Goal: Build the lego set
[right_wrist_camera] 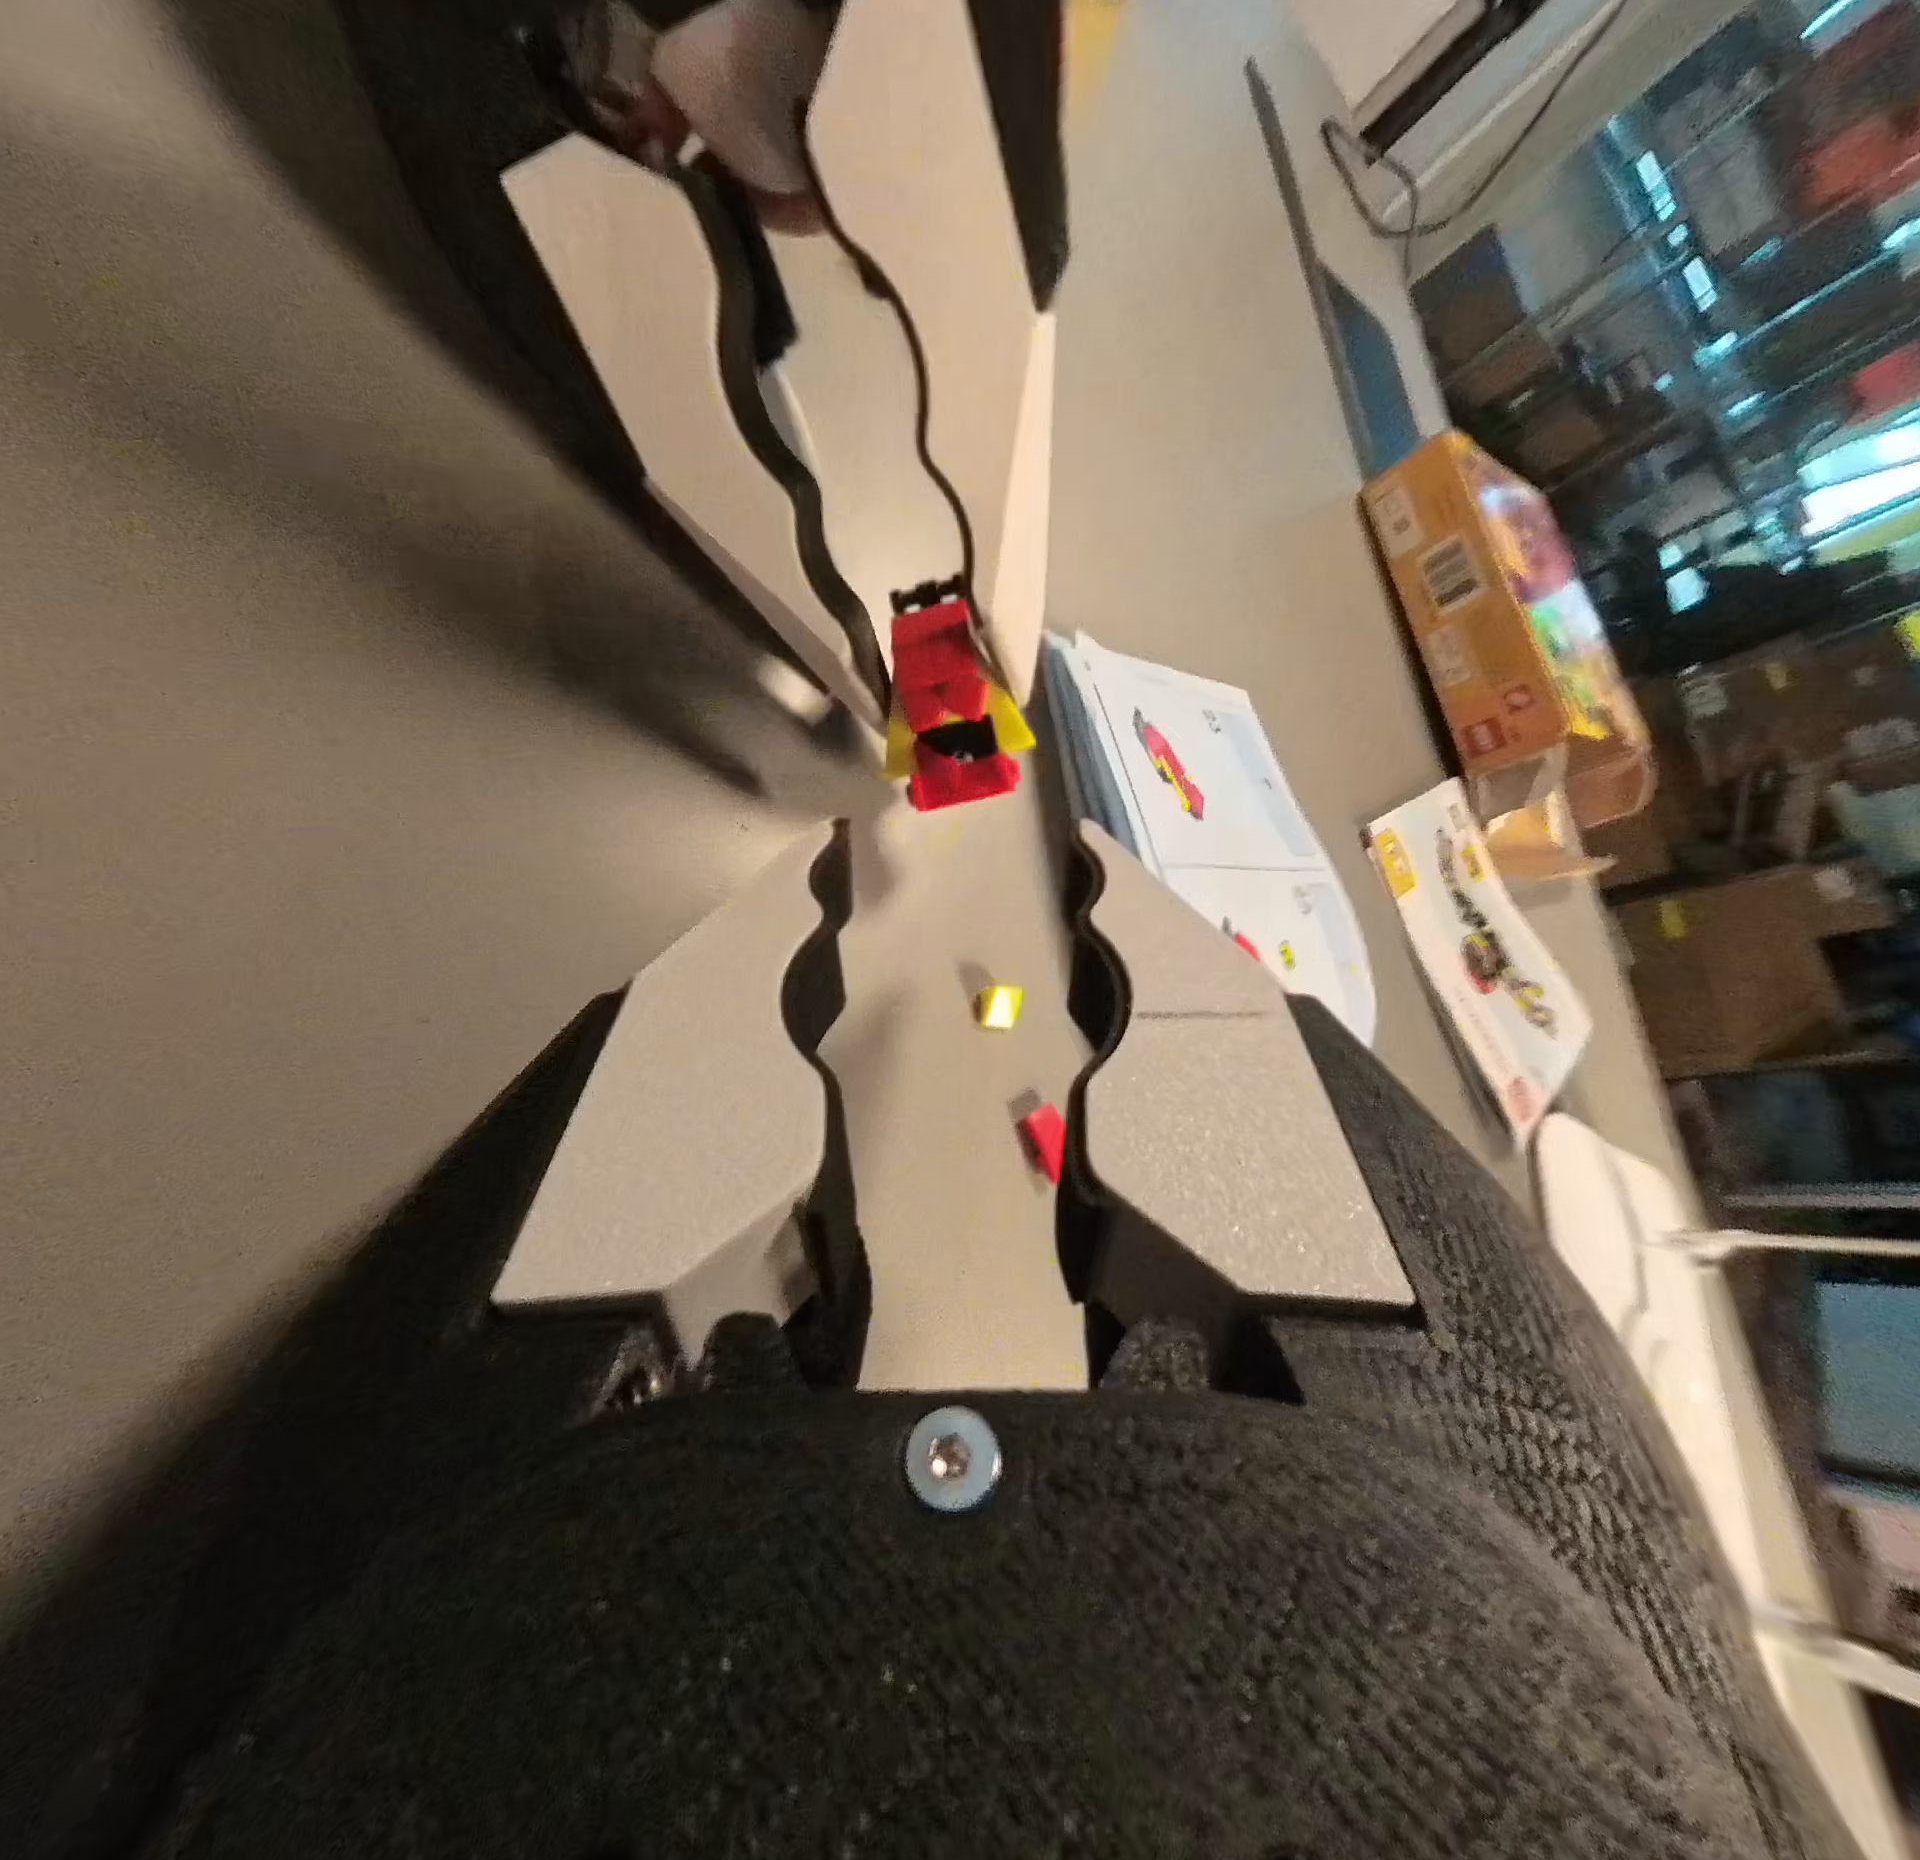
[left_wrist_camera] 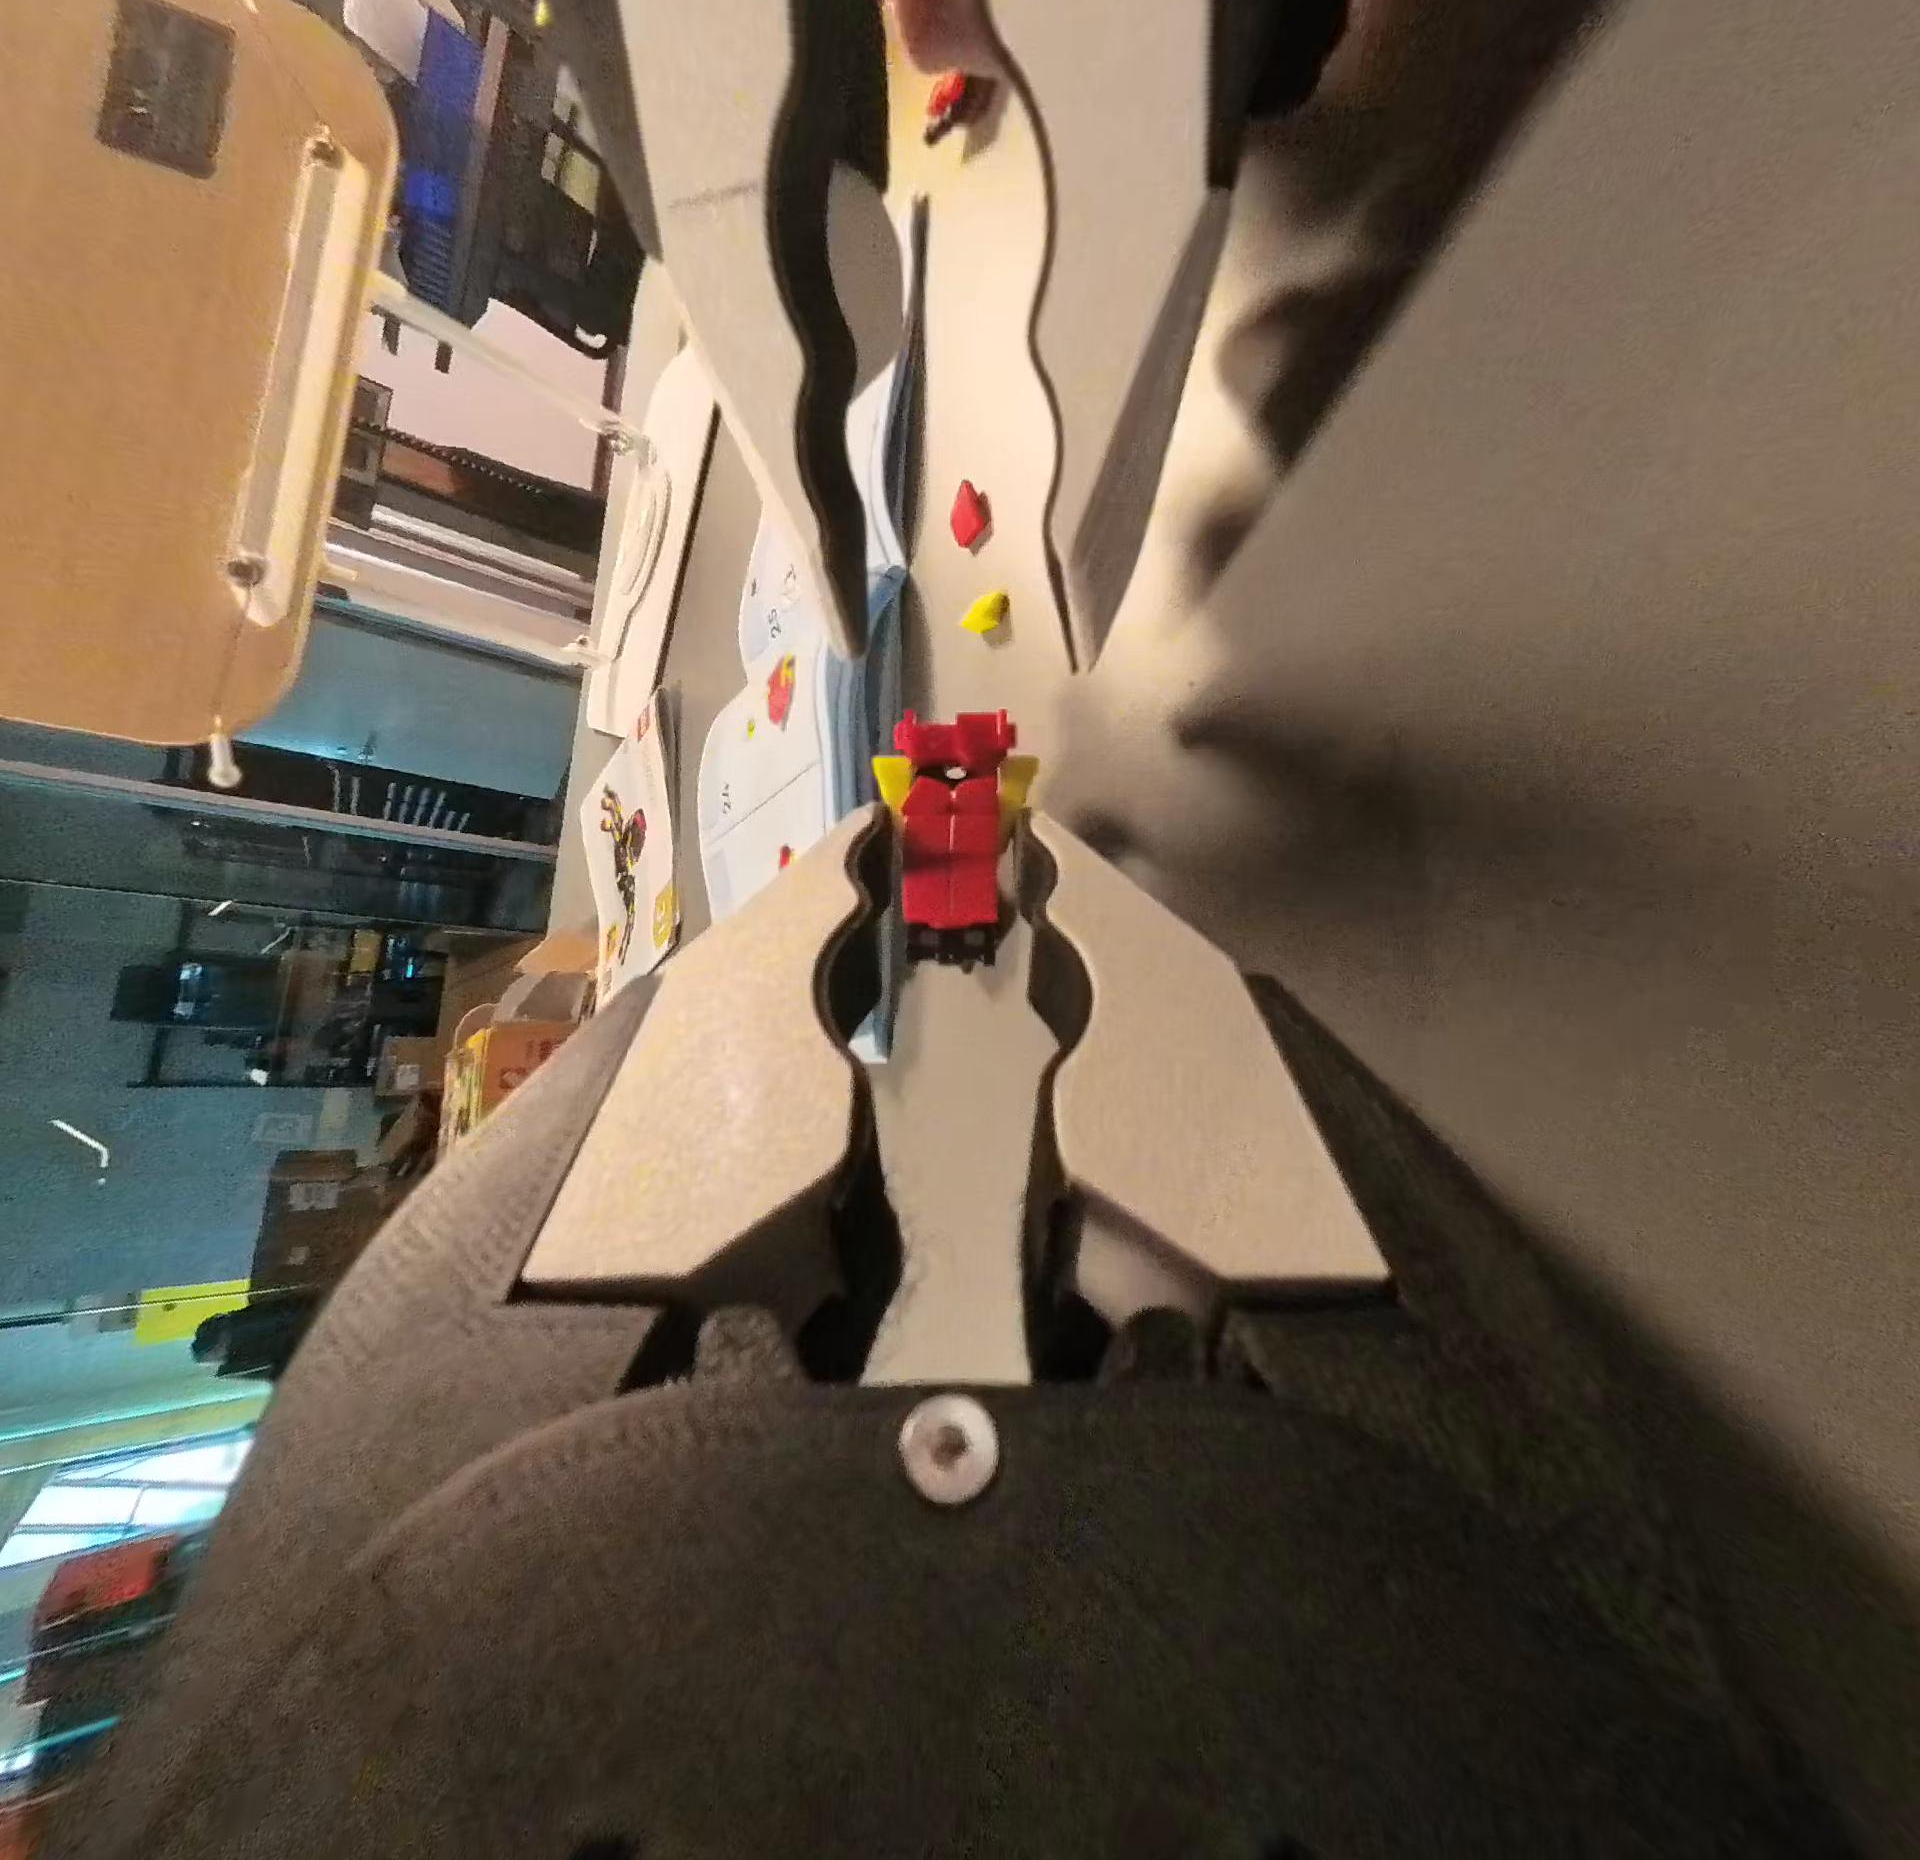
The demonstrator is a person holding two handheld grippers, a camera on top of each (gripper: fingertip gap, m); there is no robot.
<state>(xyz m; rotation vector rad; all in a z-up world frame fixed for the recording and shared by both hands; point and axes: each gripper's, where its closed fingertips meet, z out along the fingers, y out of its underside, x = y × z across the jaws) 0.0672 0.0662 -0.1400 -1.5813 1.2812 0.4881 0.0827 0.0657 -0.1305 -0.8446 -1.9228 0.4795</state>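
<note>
Left wrist view looks along the left gripper [left_wrist_camera: 956,844], whose jaws are closed on the flanks of the small red model [left_wrist_camera: 951,854], a partly built lego piece with red slopes on top, yellow wedges sticking out at either side of its far end and a black underside showing at the near end. It seems to be held just above or resting on the pale grey surface [left_wrist_camera: 961,1187]; which of the two I cannot tell. Right wrist view shows the same model [right_wrist_camera: 951,714] from the other end, pinched between the left gripper's fingertips, while the right gripper [right_wrist_camera: 961,844] faces it with its jaws apart and holding nothing, its tips just short of the model's front. Two loose parts lie on the surface between the right gripper's fingers: a yellow slope brick [right_wrist_camera: 997,1007] and, nearer the camera, a red slope brick [right_wrist_camera: 1042,1135]. An open instruction booklet [right_wrist_camera: 1205,813] lies beside the work area, with a leaflet [right_wrist_camera: 1475,958] and a yellow cardboard box [right_wrist_camera: 1496,626] farther out. As a judgement, the build looks well advanced: the body is assembled and recognisable, and few loose parts are in sight. What is left, as far as can be seen, is at least to fit the yellow and red bricks, and the empty right gripper would be the one to fetch them.
</note>
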